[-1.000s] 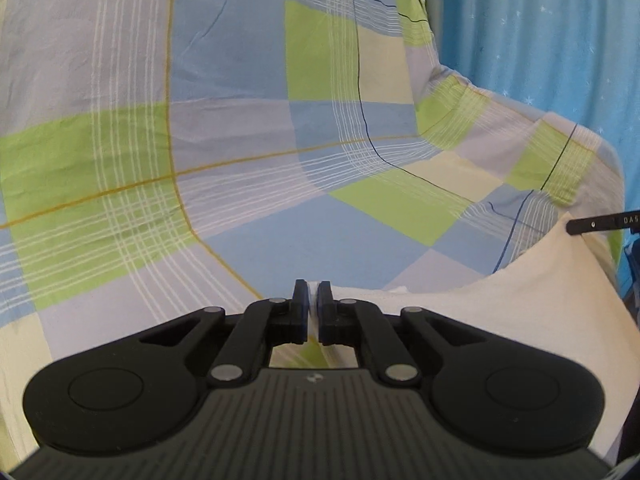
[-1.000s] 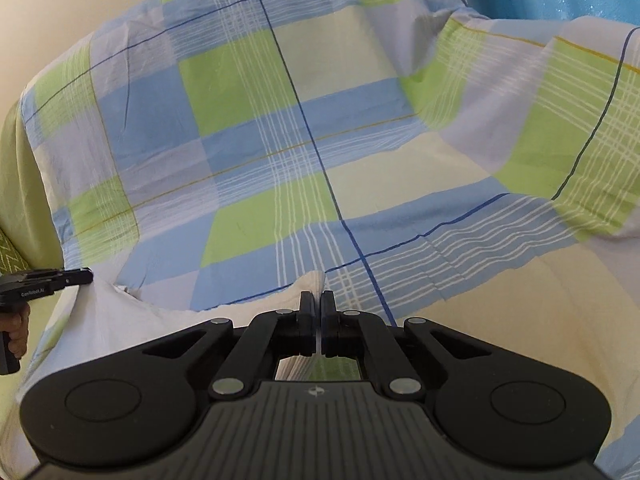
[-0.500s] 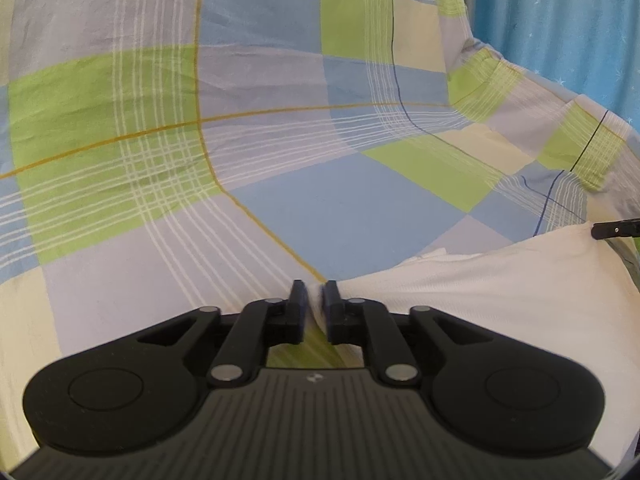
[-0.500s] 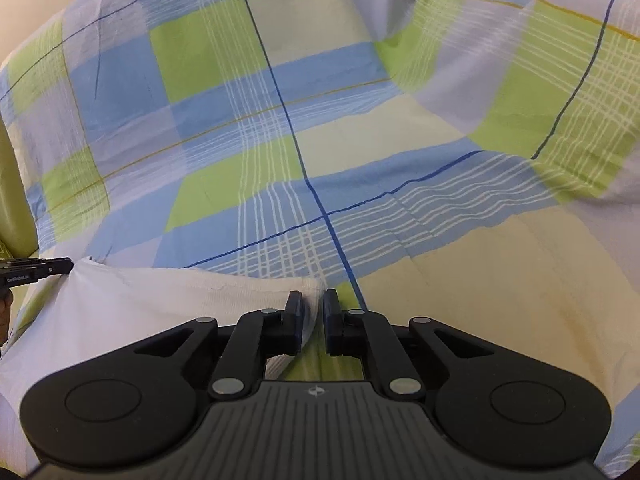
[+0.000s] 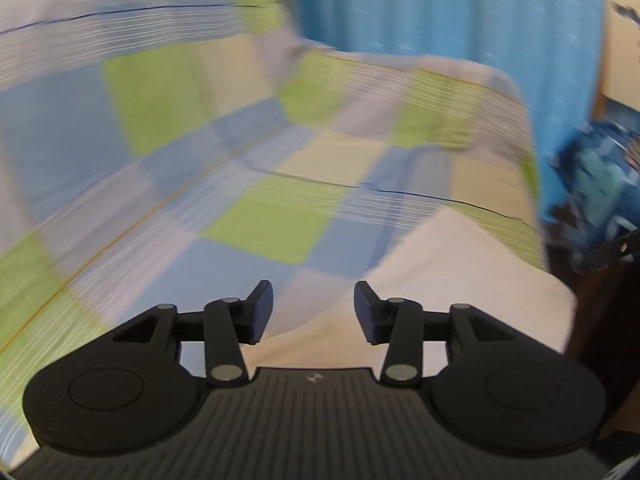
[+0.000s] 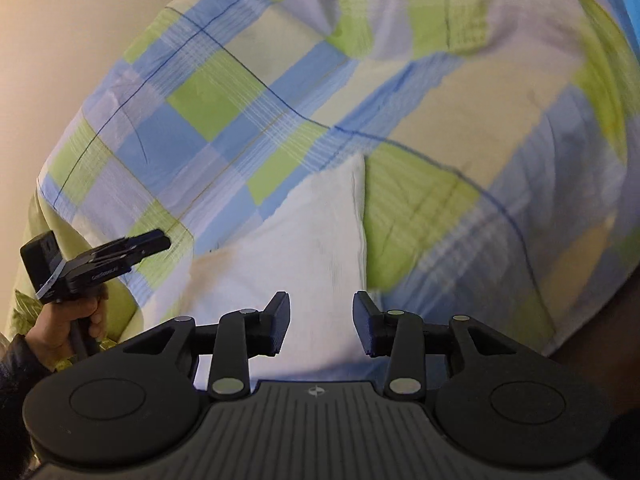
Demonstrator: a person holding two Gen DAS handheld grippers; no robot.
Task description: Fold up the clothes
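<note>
A white garment (image 6: 304,240) lies folded on the checked sheet, with a straight edge on its right side. In the left wrist view the same white garment (image 5: 452,280) spreads to the right of my fingers. My left gripper (image 5: 314,308) is open just above the cloth's near edge, nothing between its fingers. My right gripper (image 6: 322,320) is also open, over the garment's near part and holding nothing. The left gripper (image 6: 148,244) also shows at the left of the right wrist view, held by a hand (image 6: 68,320).
A blue, green and cream checked sheet (image 5: 240,184) covers the sofa seat, back and armrest. A blue curtain (image 5: 440,8) hangs behind. A blue patterned object (image 5: 592,184) sits at the far right. A beige wall (image 6: 60,60) is at the left.
Both grippers were shut on the white garment's edge; both have opened and let it go. The garment now lies on the sheet, and both views have swung, the left one blurred.
</note>
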